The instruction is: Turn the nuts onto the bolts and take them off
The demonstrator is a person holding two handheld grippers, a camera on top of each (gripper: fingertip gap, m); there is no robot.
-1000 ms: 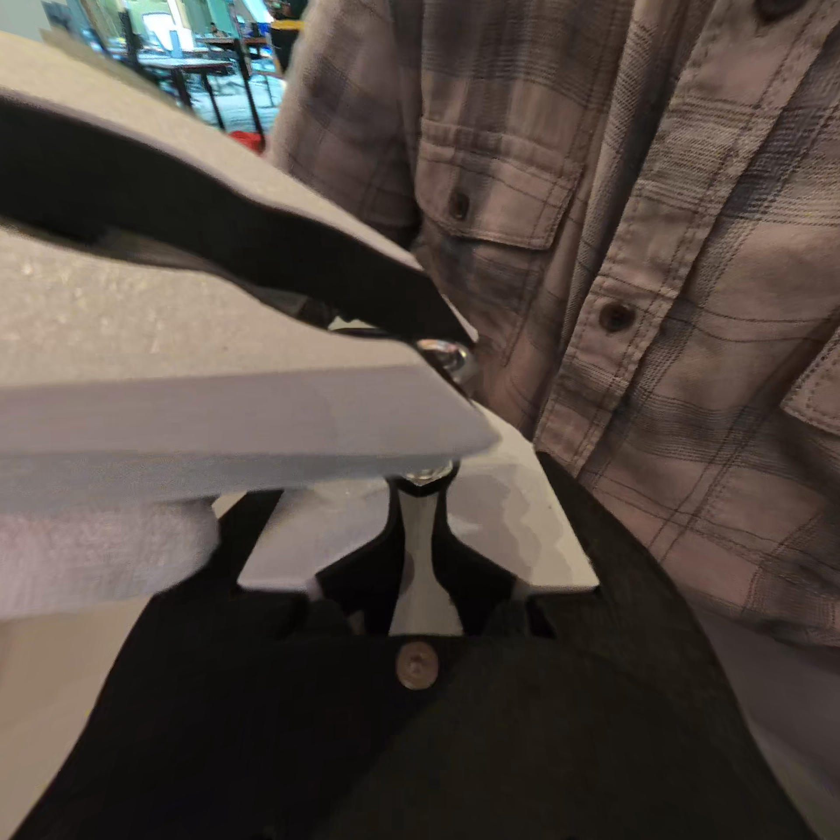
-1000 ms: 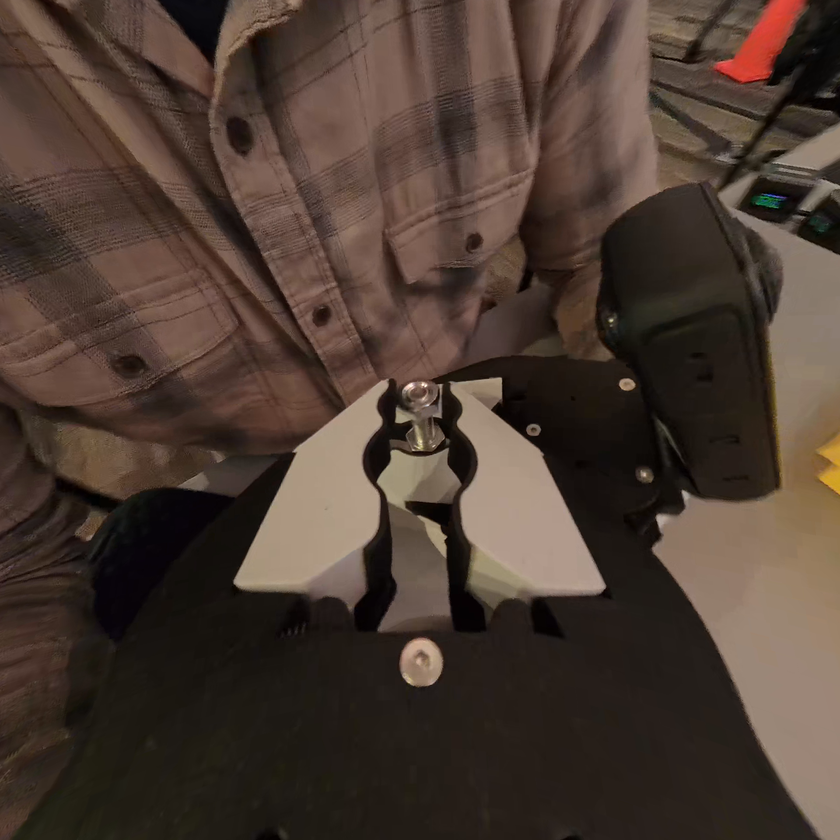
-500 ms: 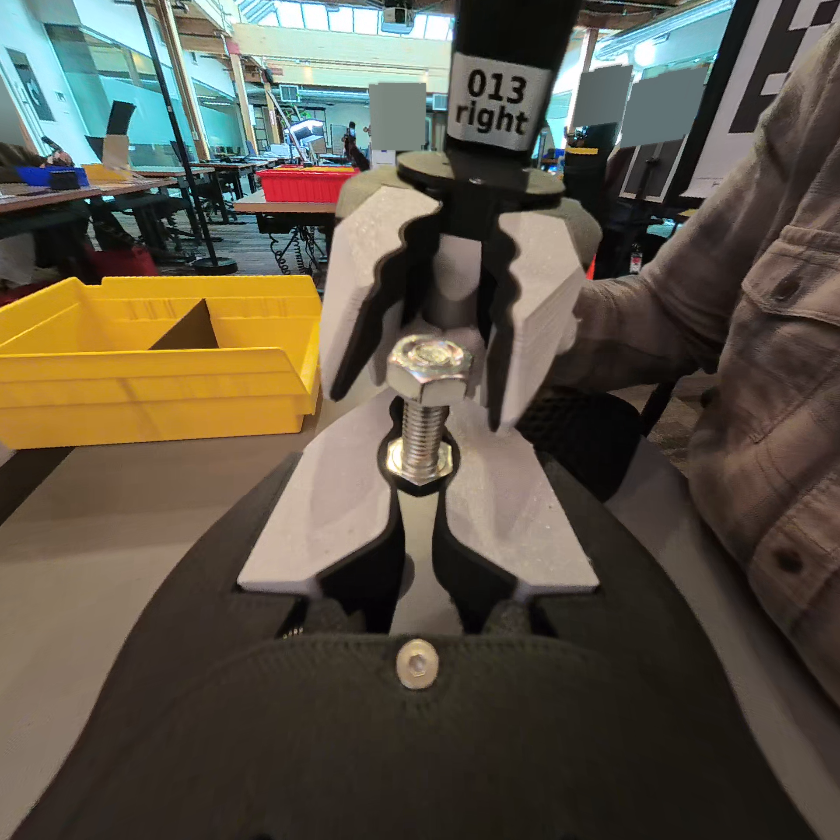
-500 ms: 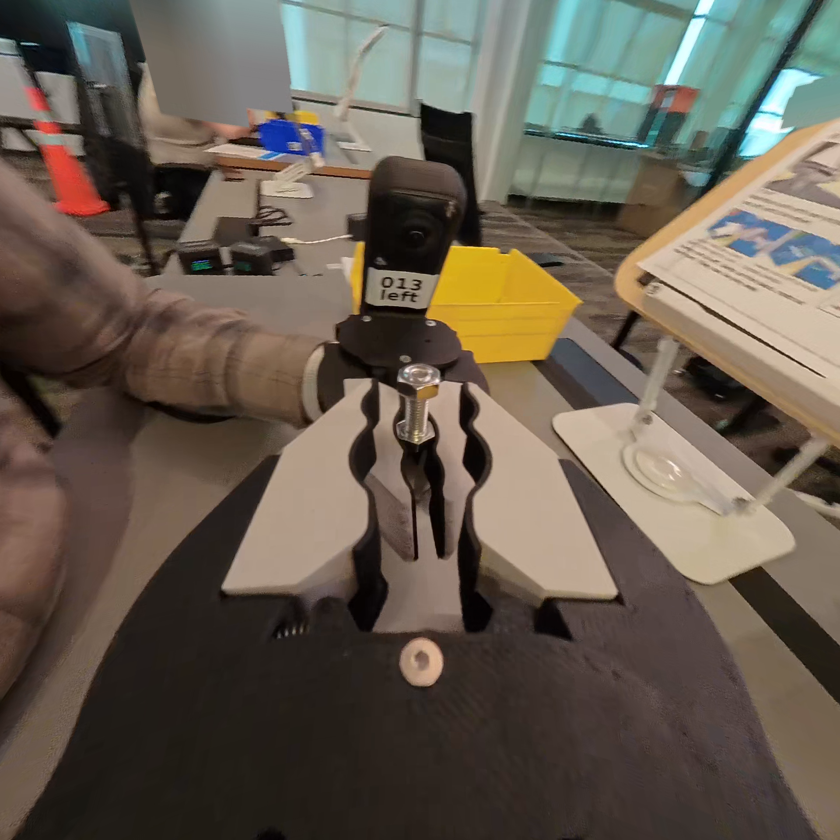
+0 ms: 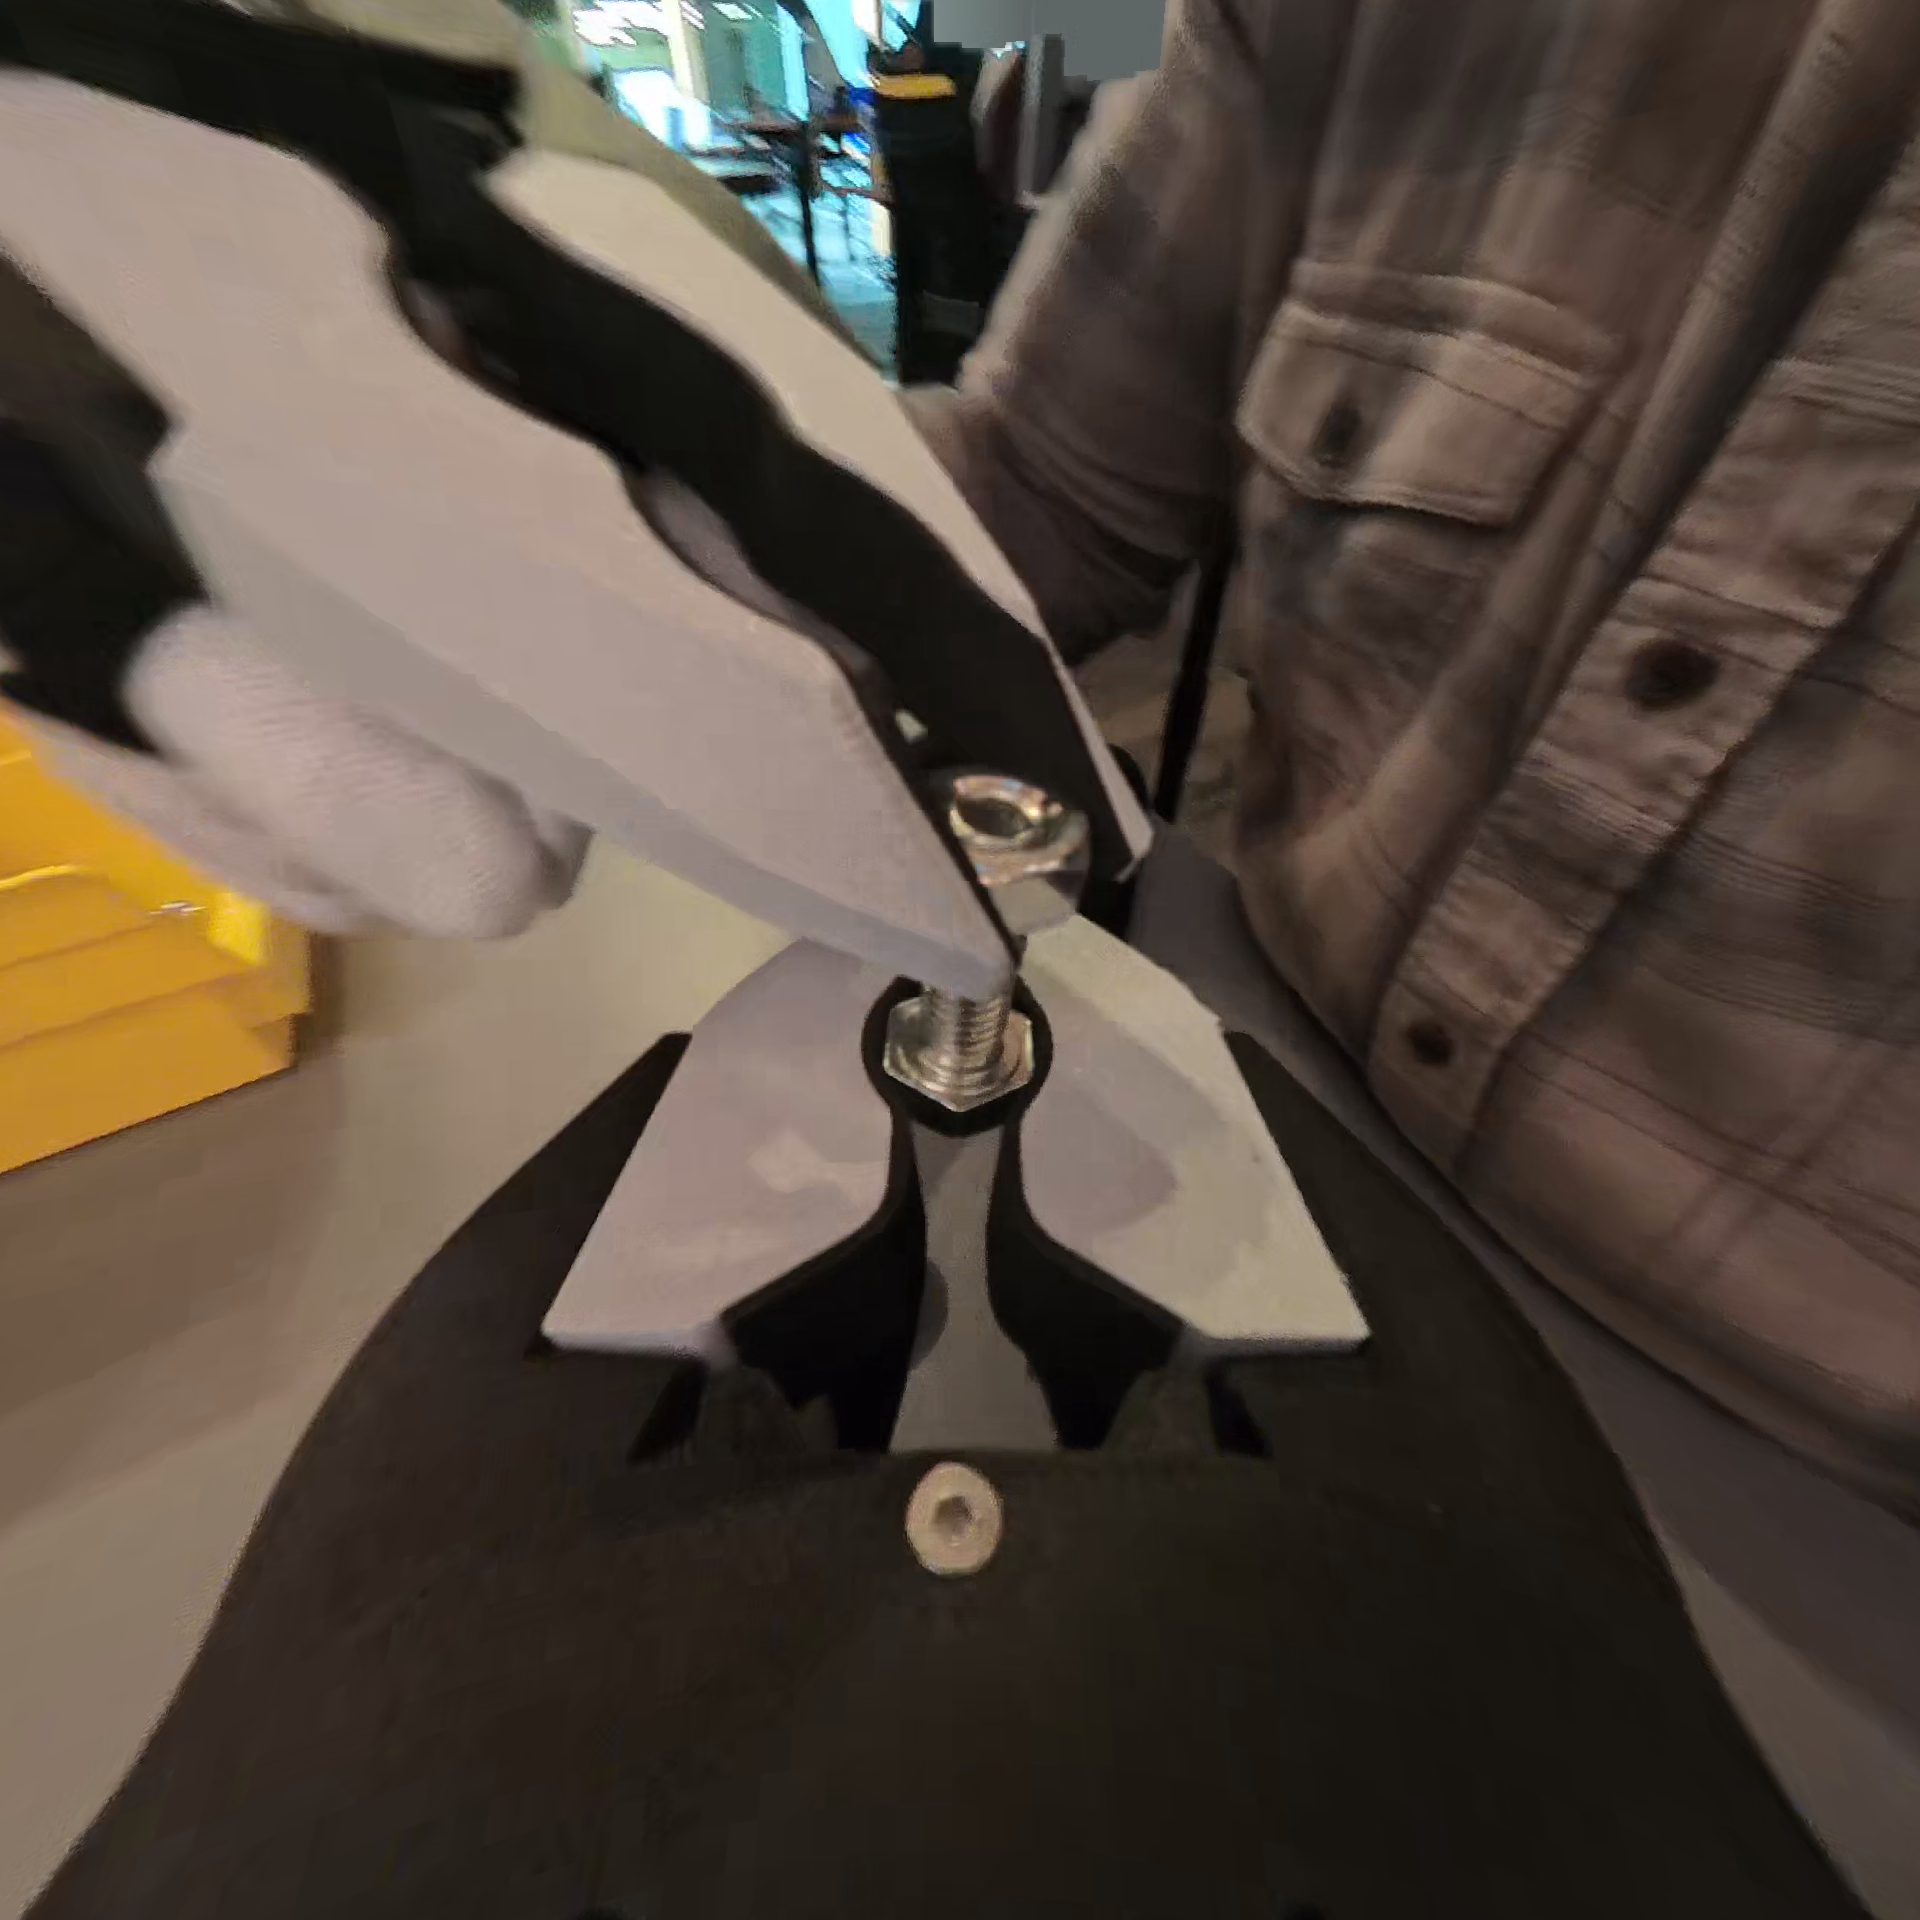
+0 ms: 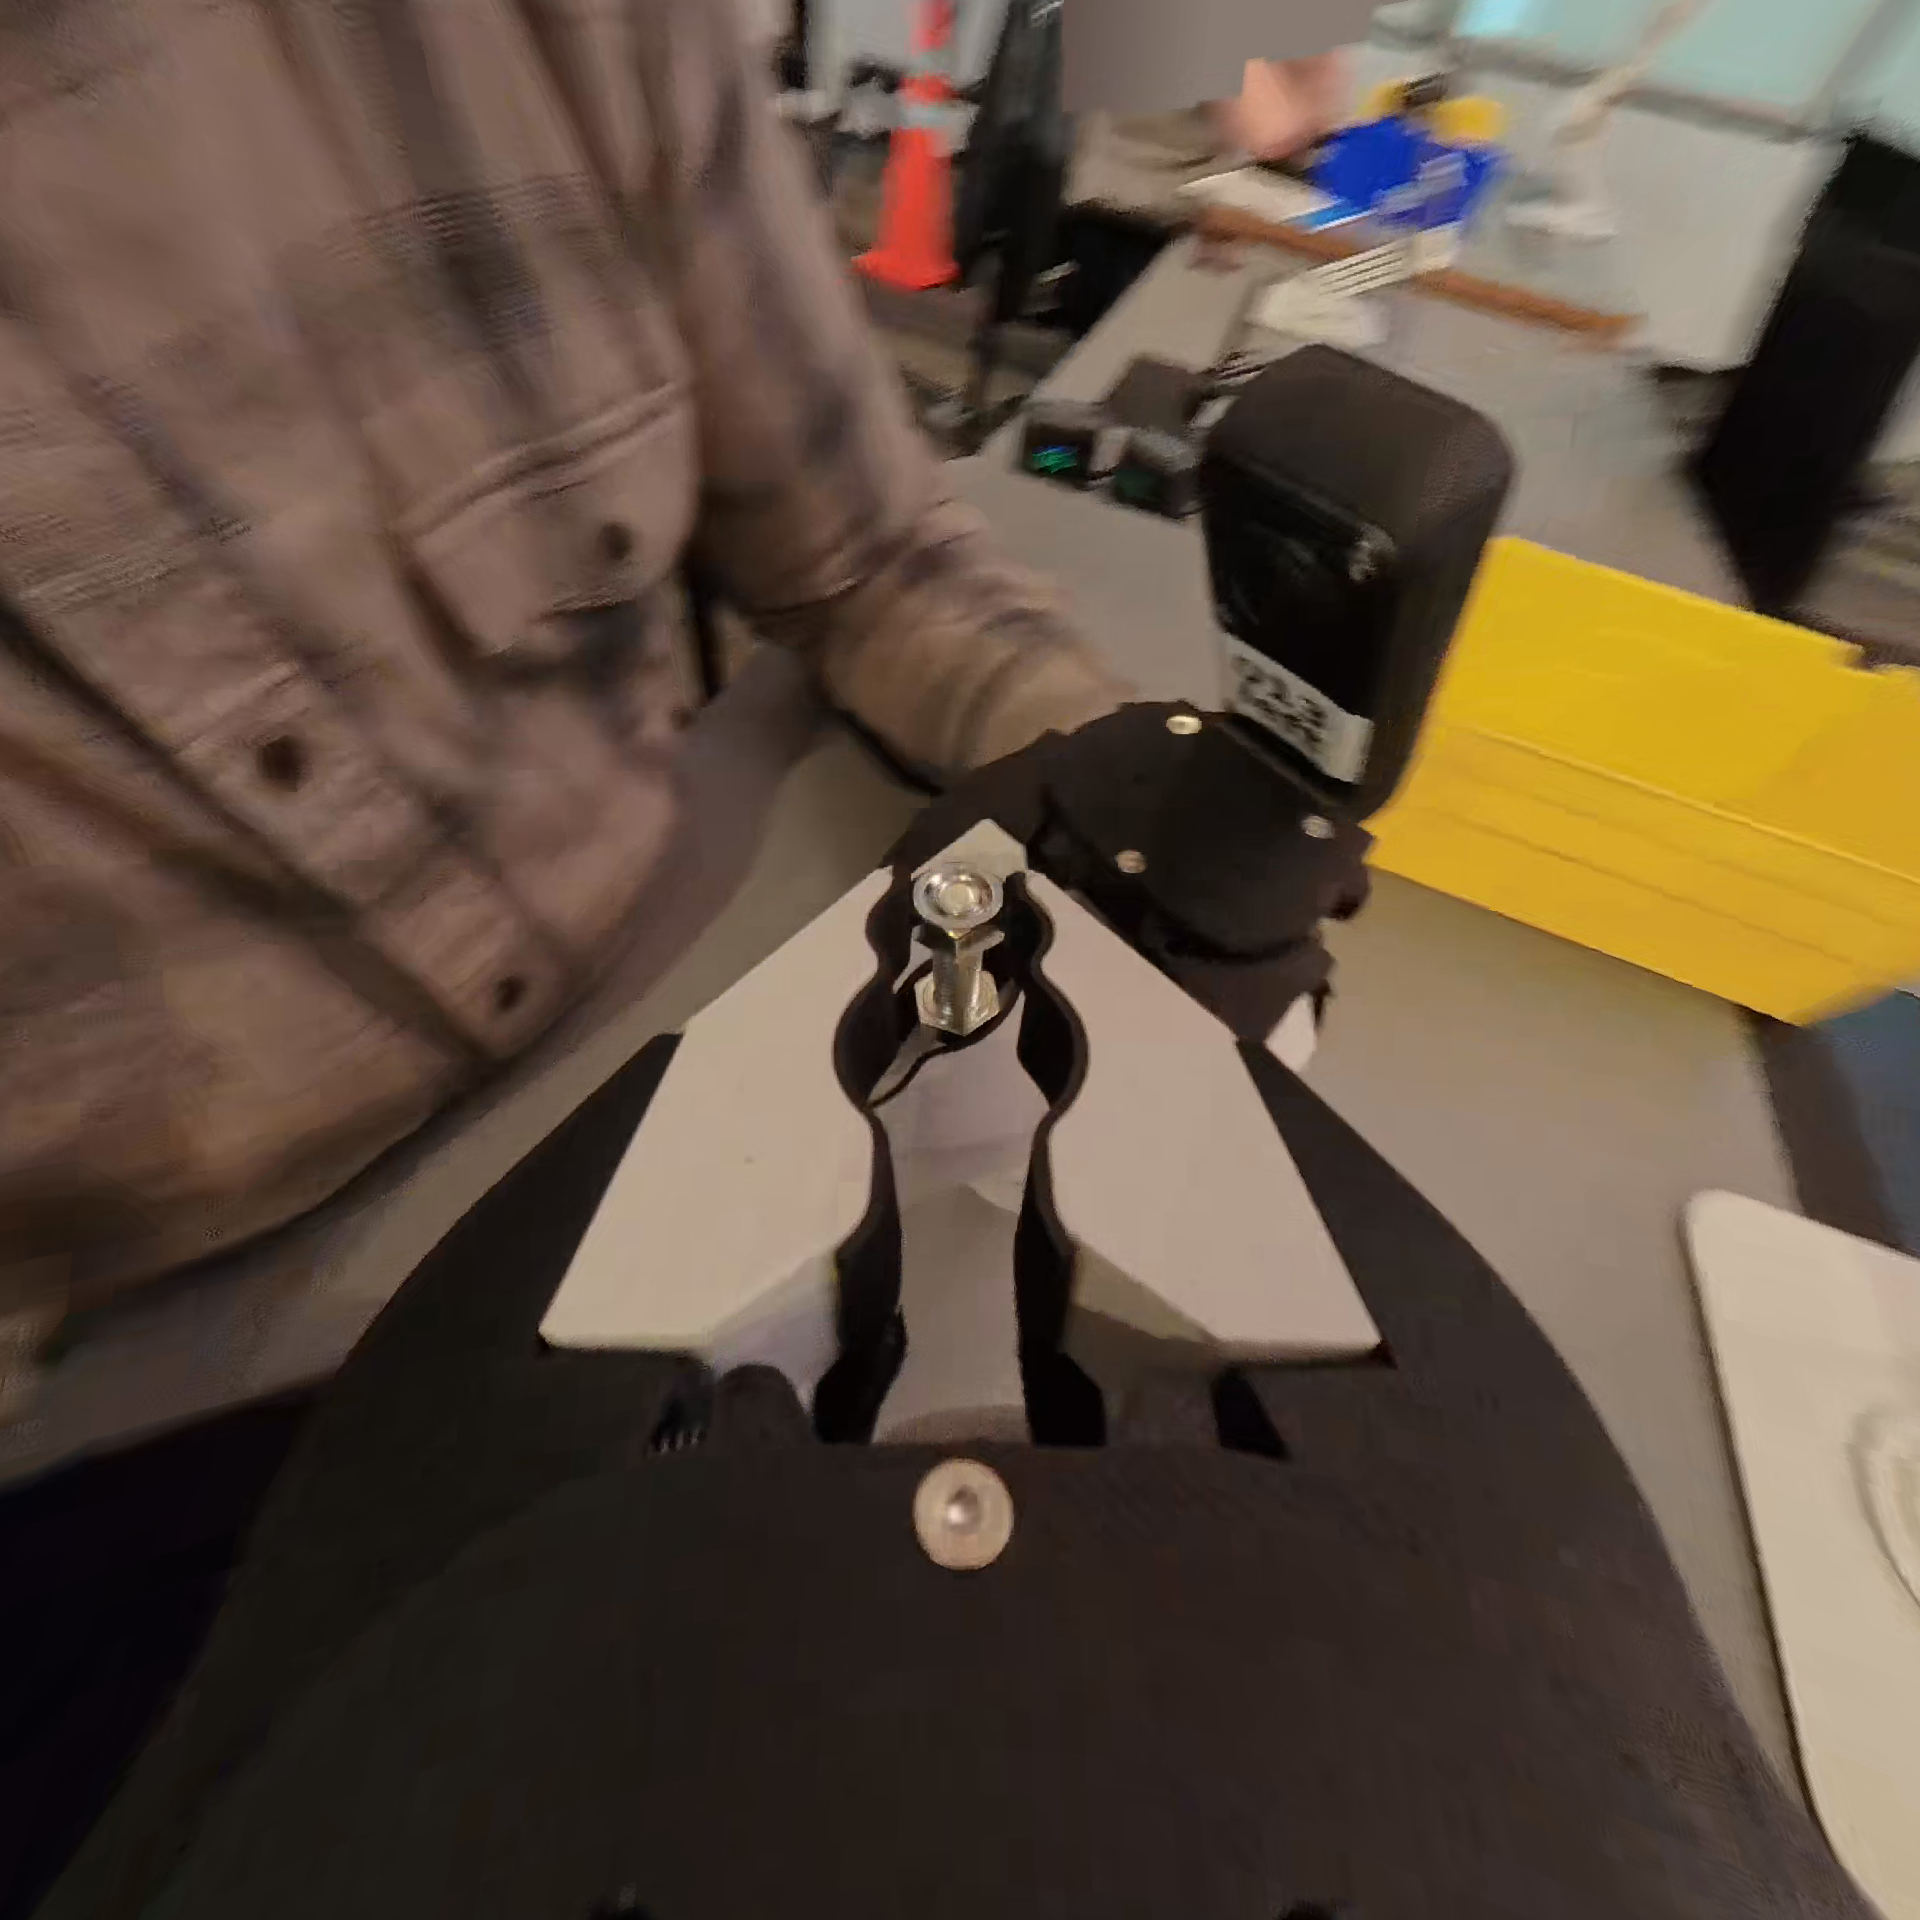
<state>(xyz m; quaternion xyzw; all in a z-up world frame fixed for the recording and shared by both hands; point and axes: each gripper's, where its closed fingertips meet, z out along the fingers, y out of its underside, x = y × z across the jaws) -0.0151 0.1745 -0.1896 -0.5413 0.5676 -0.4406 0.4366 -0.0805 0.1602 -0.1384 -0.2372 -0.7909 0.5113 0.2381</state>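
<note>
Left wrist view: left gripper clamps the nut; right gripper pinches the bolt head, the pair raised above the table. Advice: keep the axes aligned, turn the wrists oppositely, grip firmly, avoid cross-threading.

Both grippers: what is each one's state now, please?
Left gripper: shut on the silver hex nut.
Right gripper: shut on the silver bolt's head.
</note>
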